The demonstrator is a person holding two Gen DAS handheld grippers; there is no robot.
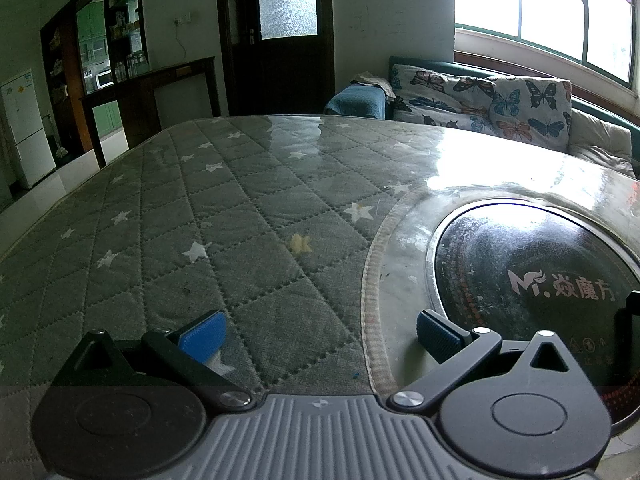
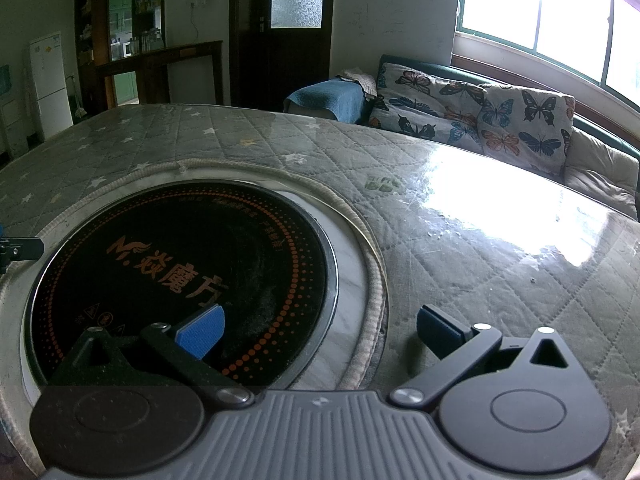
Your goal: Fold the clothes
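No garment shows in either view. My left gripper (image 1: 320, 334) is open and empty, low over a table covered by a grey quilted star-pattern cloth (image 1: 192, 208) under clear plastic. My right gripper (image 2: 320, 332) is open and empty over the same table, its left finger above a round black induction cooktop (image 2: 180, 268) set into the tabletop. The cooktop also shows in the left wrist view (image 1: 536, 272), just right of the left gripper. A dark piece of the left gripper pokes in at the left edge of the right wrist view (image 2: 20, 249).
A sofa with butterfly-print cushions (image 1: 480, 100) and a blue throw (image 1: 356, 100) stands behind the table under a bright window (image 1: 560, 12). A dark door (image 1: 280, 32), wooden shelving (image 1: 120, 60) and a white fridge (image 1: 24, 128) stand at the back left.
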